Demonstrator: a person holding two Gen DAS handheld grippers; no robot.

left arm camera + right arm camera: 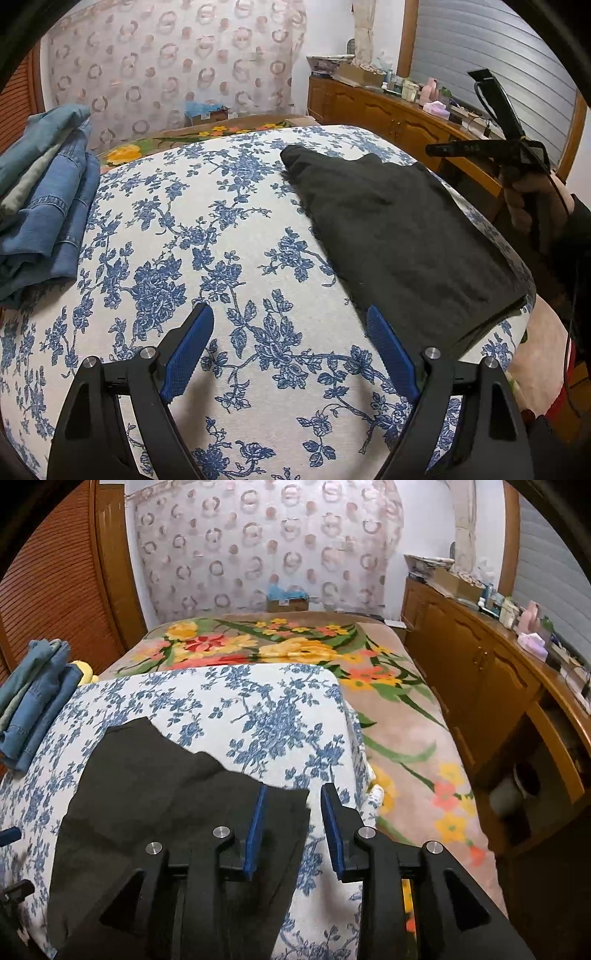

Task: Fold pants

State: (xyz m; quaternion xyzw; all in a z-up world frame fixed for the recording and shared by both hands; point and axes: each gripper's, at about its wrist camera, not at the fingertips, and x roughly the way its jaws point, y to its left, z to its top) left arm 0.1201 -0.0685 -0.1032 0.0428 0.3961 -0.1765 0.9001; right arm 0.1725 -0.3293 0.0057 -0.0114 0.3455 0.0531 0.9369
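Black pants (399, 236) lie folded on the blue-flowered white cloth (221, 229), toward its right side; they also show in the right wrist view (159, 797). My left gripper (290, 314) is open and empty, above the cloth just left of the pants' near corner. My right gripper (291, 794) is open and empty, hovering over the pants' right edge. In the left wrist view the right gripper (491, 147) is held up in a hand to the right of the pants.
A stack of folded jeans (40, 206) sits at the cloth's left edge, also in the right wrist view (33, 709). A flowered blanket (388, 716) covers the bed beyond and to the right. A wooden sideboard (491, 686) with clutter runs along the right wall.
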